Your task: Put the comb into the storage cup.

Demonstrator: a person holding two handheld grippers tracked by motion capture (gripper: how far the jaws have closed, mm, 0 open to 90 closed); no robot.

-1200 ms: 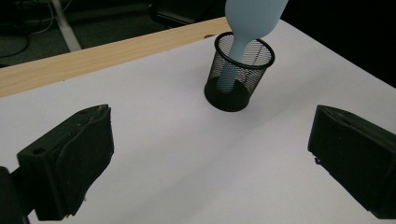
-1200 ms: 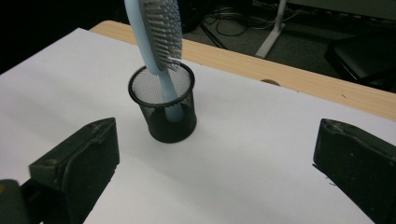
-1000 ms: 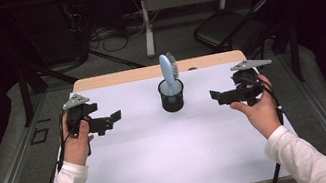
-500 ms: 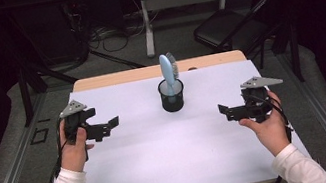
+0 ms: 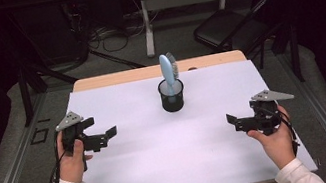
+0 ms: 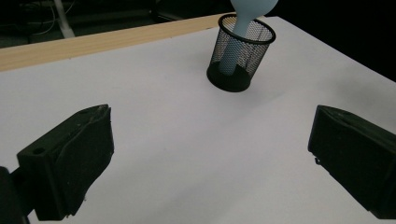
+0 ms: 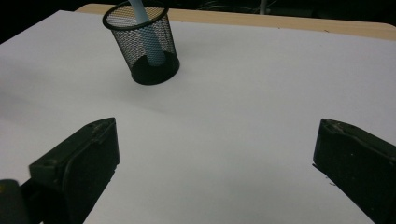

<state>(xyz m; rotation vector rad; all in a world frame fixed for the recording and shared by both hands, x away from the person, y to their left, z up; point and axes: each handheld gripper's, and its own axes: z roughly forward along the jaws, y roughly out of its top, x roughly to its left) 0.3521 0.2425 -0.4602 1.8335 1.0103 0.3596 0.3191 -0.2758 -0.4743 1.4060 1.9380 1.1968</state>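
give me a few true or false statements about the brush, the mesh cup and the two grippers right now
1. The blue brush stands handle-down in the black mesh cup. True.
2. The mesh cup lies tipped on its side. False: it stands upright on the white table.
3. The left gripper has its jaws spread and holds nothing. True.
4. The right gripper is clamped on the brush. False: its jaws are open and empty, well apart from the cup.
5. Both grippers sit nearer the person than the cup does. True.

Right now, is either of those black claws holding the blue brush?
No, the brush stands in the mesh cup, while both grippers hover open, apart from it.
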